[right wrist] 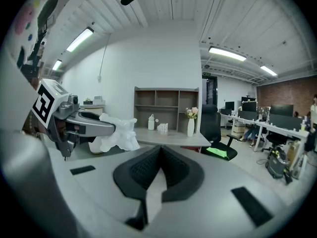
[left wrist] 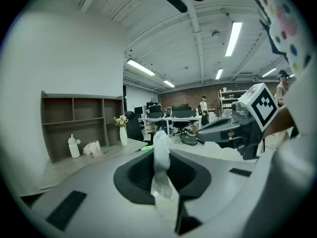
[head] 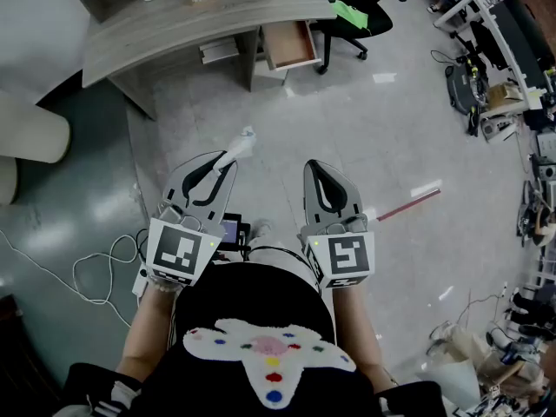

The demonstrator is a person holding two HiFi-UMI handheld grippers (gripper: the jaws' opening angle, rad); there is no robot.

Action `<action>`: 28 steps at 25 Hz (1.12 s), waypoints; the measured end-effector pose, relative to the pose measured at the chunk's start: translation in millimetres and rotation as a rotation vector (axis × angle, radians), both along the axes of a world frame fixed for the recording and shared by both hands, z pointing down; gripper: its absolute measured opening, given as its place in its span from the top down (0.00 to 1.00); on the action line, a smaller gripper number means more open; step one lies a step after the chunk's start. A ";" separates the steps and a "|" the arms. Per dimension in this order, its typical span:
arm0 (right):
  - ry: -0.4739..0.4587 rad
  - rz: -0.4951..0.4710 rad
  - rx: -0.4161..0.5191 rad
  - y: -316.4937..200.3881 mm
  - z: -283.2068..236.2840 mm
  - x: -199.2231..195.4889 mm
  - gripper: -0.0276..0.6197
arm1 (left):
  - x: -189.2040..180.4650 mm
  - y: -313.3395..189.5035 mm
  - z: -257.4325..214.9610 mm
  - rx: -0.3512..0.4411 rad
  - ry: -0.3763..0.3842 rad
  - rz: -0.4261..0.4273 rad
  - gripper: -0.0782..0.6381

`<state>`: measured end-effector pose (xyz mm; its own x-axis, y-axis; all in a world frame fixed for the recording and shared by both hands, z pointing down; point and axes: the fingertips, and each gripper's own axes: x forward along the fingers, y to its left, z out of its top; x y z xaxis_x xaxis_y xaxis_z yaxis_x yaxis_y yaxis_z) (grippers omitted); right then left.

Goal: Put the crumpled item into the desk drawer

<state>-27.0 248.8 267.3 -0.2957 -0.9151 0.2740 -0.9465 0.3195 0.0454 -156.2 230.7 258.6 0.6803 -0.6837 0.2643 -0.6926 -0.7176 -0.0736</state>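
A white crumpled item (head: 237, 149) sticks out from the tip of my left gripper (head: 221, 165), whose jaws are shut on it. In the left gripper view the crumpled item (left wrist: 161, 168) stands upright between the two pads. My right gripper (head: 318, 168) is beside it, jaws shut with nothing between them; its view shows the pads meeting at the tip (right wrist: 159, 152) and the crumpled item (right wrist: 117, 134) at left. The grey desk (head: 174, 26) stands farther ahead, with its drawer (head: 290, 45) pulled open under the right end. Both grippers are well short of the desk.
A black office chair (head: 358, 9) with a green patch stands right of the drawer. A vase of flowers (right wrist: 190, 125) and a bottle (right wrist: 151, 122) sit on the desk before a shelf unit (right wrist: 166, 106). A red strip (head: 408, 205) lies on the floor to the right.
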 end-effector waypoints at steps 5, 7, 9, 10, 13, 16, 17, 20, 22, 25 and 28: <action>-0.010 -0.004 -0.005 2.8 3.1 0.7 0.96 | 1.3 2.3 0.2 0.003 -0.005 -0.004 0.81; -0.026 -0.010 0.004 3.6 2.7 1.9 0.96 | 2.9 3.7 1.3 0.004 -0.006 -0.008 0.81; -0.053 -0.022 0.016 3.2 -0.3 2.7 0.96 | 4.6 4.5 1.6 0.003 -0.007 -0.012 0.81; -0.065 -0.024 0.018 3.1 -1.5 3.9 0.96 | 5.7 5.1 1.4 0.002 -0.007 -0.015 0.81; -0.064 -0.027 0.026 6.4 -5.7 10.2 0.96 | 11.0 10.1 -1.3 0.000 0.000 -0.026 0.81; -0.064 -0.029 0.029 17.5 -8.1 21.7 0.96 | 21.8 20.5 -6.0 0.006 0.006 -0.035 0.81; -0.067 -0.027 0.027 20.1 -7.5 25.6 0.96 | 24.8 23.1 -6.5 0.006 0.005 -0.039 0.81; -0.069 -0.026 0.025 25.8 -6.1 35.5 0.96 | 33.9 29.2 -10.1 0.017 0.008 -0.045 0.81; -0.065 -0.031 0.027 28.7 -5.9 40.7 0.96 | 38.6 34.0 -9.0 0.013 0.001 -0.050 0.81; -0.067 -0.036 0.022 31.3 -2.4 46.2 0.96 | 44.2 38.0 -8.5 0.015 -0.002 -0.054 0.81; -0.065 -0.044 0.026 34.2 -3.0 50.1 0.96 | 49.4 41.0 -8.3 0.022 0.000 -0.057 0.81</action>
<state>23.1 283.0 264.3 -0.3525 -0.9073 0.2291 -0.9327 0.3606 -0.0067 -106.8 271.8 250.3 0.6403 -0.7267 0.2488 -0.7322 -0.6753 -0.0884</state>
